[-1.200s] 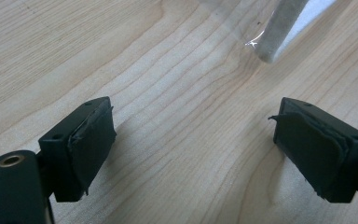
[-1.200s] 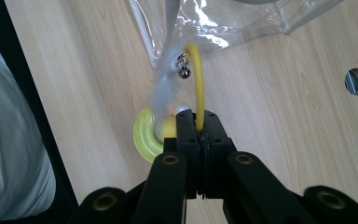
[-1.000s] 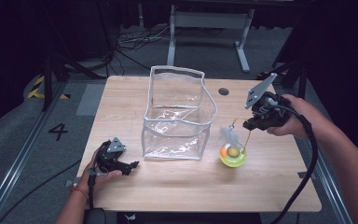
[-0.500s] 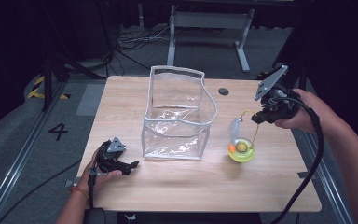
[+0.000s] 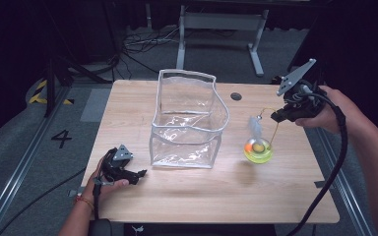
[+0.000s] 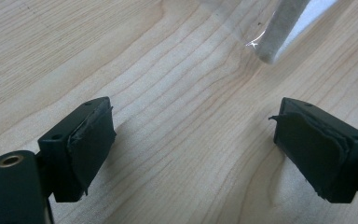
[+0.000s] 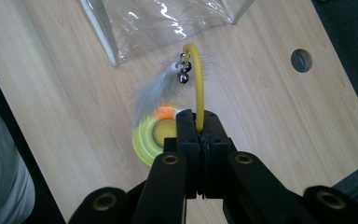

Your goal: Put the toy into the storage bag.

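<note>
A cat toy has a yellow-green disc base point(image 5: 258, 152) with an orange ball, a curved yellow wire point(image 5: 274, 129) and a grey feather point(image 5: 255, 129). My right gripper point(image 5: 277, 116) is shut on the wire's lower end point(image 7: 198, 79), right of the clear bag point(image 5: 187, 123). The feather point(image 7: 154, 91) and small bells point(image 7: 184, 74) dangle from the wire's tip, with the base point(image 7: 144, 140) under the jaws. Whether the base touches the table I cannot tell. My left gripper point(image 5: 139, 174) rests at the table's front left, open point(image 6: 191, 149), with bare wood between its jaws.
The clear bag, white-trimmed and open at the top, stands at mid-table; its corner trim point(image 6: 279, 32) lies just ahead of the left jaws. A round cable hole point(image 5: 235, 96) sits behind the toy. The table's right edge point(image 5: 320, 162) is close to the right hand.
The right gripper has carried the toy to the right, farther from the bag and slightly higher. The left gripper has stayed where it was.
</note>
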